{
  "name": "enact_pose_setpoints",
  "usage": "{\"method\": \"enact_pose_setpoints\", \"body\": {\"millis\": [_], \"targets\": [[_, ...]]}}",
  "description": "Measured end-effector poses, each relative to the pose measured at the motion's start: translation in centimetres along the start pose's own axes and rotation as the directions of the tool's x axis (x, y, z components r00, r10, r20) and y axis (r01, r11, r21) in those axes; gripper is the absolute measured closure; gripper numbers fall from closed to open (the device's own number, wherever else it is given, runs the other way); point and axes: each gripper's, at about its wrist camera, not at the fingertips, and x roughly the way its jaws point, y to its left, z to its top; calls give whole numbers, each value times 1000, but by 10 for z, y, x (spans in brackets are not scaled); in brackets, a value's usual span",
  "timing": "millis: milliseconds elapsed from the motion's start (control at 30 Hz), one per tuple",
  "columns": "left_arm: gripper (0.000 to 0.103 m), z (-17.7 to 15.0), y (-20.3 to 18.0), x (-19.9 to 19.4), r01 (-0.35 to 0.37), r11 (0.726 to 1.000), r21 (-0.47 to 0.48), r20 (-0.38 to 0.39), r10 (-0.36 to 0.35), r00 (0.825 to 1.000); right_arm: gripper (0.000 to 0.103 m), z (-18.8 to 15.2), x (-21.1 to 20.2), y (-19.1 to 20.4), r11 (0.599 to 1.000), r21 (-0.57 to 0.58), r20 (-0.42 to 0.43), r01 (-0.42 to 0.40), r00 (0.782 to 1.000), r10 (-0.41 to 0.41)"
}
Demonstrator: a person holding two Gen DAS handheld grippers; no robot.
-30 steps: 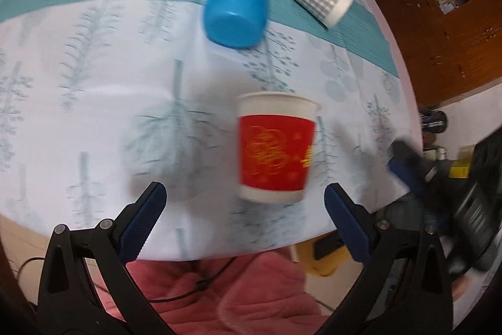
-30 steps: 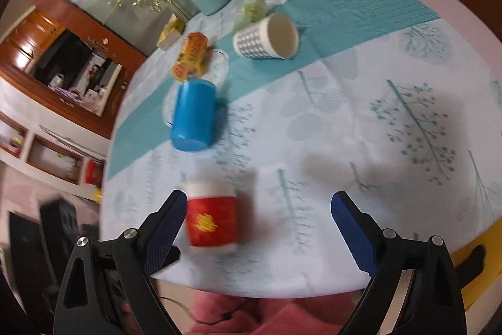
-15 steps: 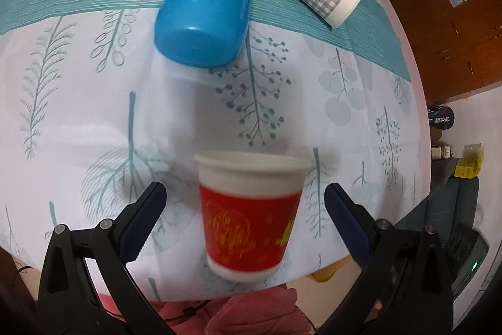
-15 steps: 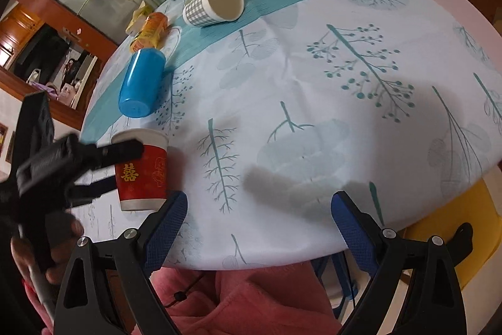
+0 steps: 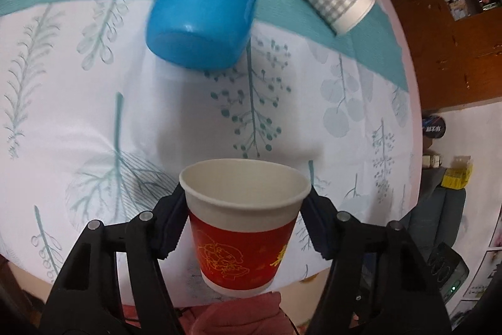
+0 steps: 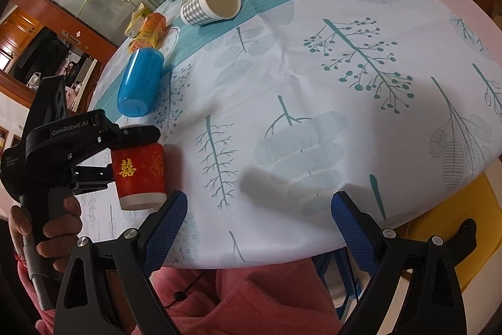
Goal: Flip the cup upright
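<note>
The left claw (image 5: pixel 244 209) grips the red paper cup with gold print (image 5: pixel 241 228) just under its white rim, mouth up, near the table edge. Squeezing gently should avoid crushing it. The right claw (image 6: pixel 257 228) hangs spread, empty.

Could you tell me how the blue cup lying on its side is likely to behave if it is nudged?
The blue cup lies on its round side, so it would probably roll. Its glossy wall looks like hard plastic, likely stiff and somewhat slippery.
</note>
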Motion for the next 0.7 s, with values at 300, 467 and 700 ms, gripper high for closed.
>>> {"method": "enact_pose_setpoints", "body": {"millis": [300,467,700], "targets": [[41,-25,12,-57,-24,979,200,385,-57,921,9,1,9,23,997,-72,-5,2,1000,-2],[41,-66,32,-70,-31,923,385,578,-214,788,9,0,14,37,994,-109,-6,4,1000,-5],[40,-94,45,-66,-121,894,432,671,-229,705,9,-2,15,41,994,-110,0,27,1000,-27]]}}
